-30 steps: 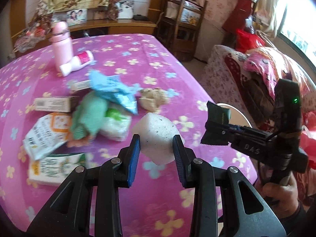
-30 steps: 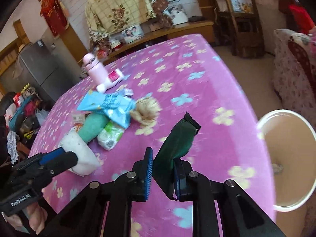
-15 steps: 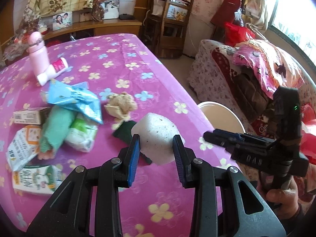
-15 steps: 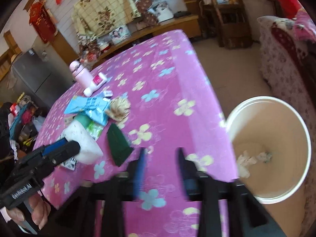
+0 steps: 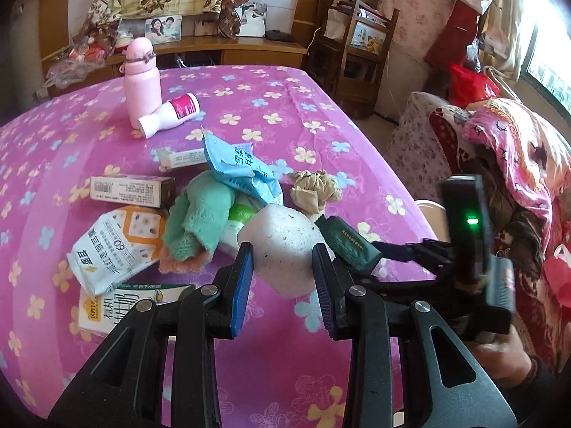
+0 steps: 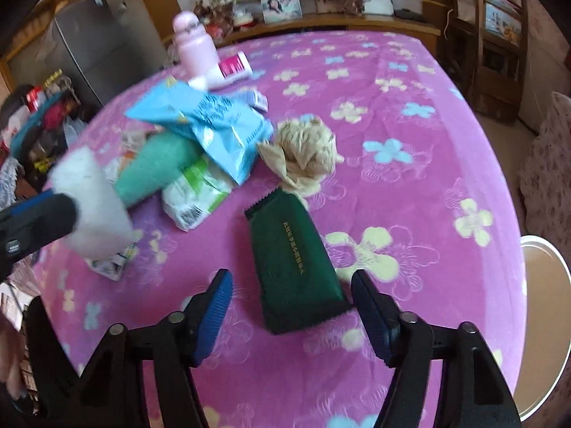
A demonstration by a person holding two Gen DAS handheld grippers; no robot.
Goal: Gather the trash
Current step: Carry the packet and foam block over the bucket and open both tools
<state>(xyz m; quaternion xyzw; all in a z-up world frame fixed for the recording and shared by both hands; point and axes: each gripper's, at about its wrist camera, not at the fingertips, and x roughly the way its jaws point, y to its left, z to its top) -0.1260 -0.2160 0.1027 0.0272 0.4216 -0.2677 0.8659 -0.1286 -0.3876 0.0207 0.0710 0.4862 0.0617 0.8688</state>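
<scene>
My left gripper (image 5: 283, 281) is shut on a white foam block (image 5: 282, 249) and holds it above the pink flowered tablecloth (image 5: 249, 107); the block also shows in the right wrist view (image 6: 92, 199). My right gripper (image 6: 292, 314) is open, its jaws on either side of a dark green packet (image 6: 296, 264) lying flat on the cloth; the packet also shows in the left wrist view (image 5: 348, 242). Behind lie a crumpled beige wrapper (image 6: 303, 149), a blue bag (image 6: 210, 121), a green cloth (image 6: 153, 167) and a white-green pack (image 6: 194, 196).
A white bin's rim (image 6: 546, 321) shows past the table's right edge. A pink bottle (image 5: 141, 78), a white bottle (image 5: 169, 110), small boxes (image 5: 132, 190) and cartons (image 5: 117, 246) lie at the left. A sofa (image 5: 499, 164) stands at the right.
My right gripper let go of the green packet, which now lies on the table. It swung out over the bin and back, and now stands open around the packet. The left keeps the foam block.
</scene>
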